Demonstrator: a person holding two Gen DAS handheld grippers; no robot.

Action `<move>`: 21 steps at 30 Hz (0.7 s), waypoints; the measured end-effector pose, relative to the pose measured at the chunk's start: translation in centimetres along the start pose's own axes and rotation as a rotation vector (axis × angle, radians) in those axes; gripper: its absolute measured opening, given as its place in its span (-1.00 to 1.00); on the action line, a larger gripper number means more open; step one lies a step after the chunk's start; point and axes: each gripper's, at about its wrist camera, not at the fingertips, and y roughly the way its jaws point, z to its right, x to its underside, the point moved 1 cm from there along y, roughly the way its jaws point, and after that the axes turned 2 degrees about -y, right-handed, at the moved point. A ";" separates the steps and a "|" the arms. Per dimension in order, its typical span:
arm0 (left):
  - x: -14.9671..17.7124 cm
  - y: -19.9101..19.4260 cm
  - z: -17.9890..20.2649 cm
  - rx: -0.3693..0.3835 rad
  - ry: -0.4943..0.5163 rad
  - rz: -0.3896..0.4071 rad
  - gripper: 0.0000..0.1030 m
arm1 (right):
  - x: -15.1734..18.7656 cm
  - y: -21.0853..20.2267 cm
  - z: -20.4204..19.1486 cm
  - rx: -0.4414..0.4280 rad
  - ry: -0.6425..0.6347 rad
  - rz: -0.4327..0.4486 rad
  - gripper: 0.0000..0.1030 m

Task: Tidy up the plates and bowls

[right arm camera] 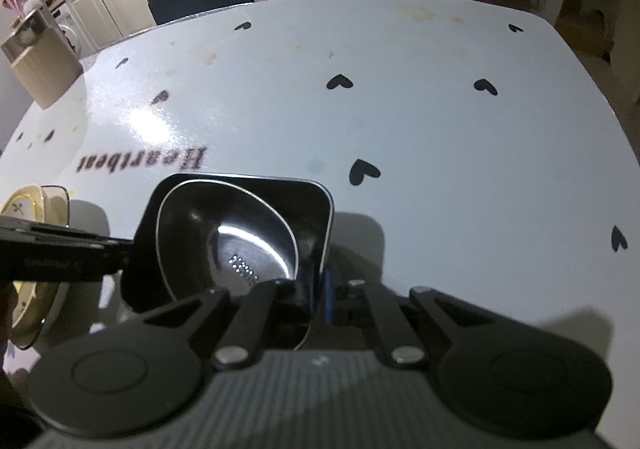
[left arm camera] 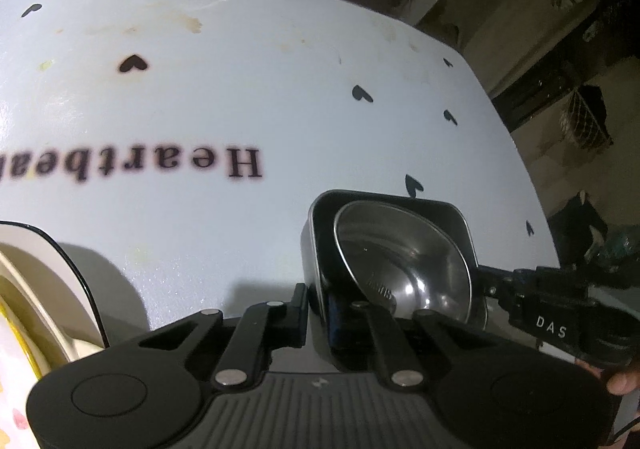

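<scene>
My left gripper (left arm camera: 320,305) and right gripper (right arm camera: 320,297) each have their fingers clamped on opposite rims of a black square dish (right arm camera: 316,209) holding a steel bowl (right arm camera: 224,245), above the white tabletop (right arm camera: 420,121); cream plates (right arm camera: 36,209) lie at nine o'clock.

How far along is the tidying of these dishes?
Done, it seems: a round steel bowl already sits inside a black square dish. In hand: the left gripper and right gripper each pinch opposite walls of that dish with closed jaws. Left: cream plates with a dark rim stand apart at the white heart-print table's edge.
</scene>
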 end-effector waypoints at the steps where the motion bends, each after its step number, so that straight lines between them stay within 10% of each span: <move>1: -0.1 -0.1 0.0 0.003 -0.002 0.004 -0.82 | 0.0 -0.1 0.1 -0.005 0.003 0.007 -0.87; 21: -1.4 -6.1 -1.5 0.108 -0.097 0.152 -0.81 | -1.0 -3.6 -0.5 -0.106 0.077 0.168 -0.85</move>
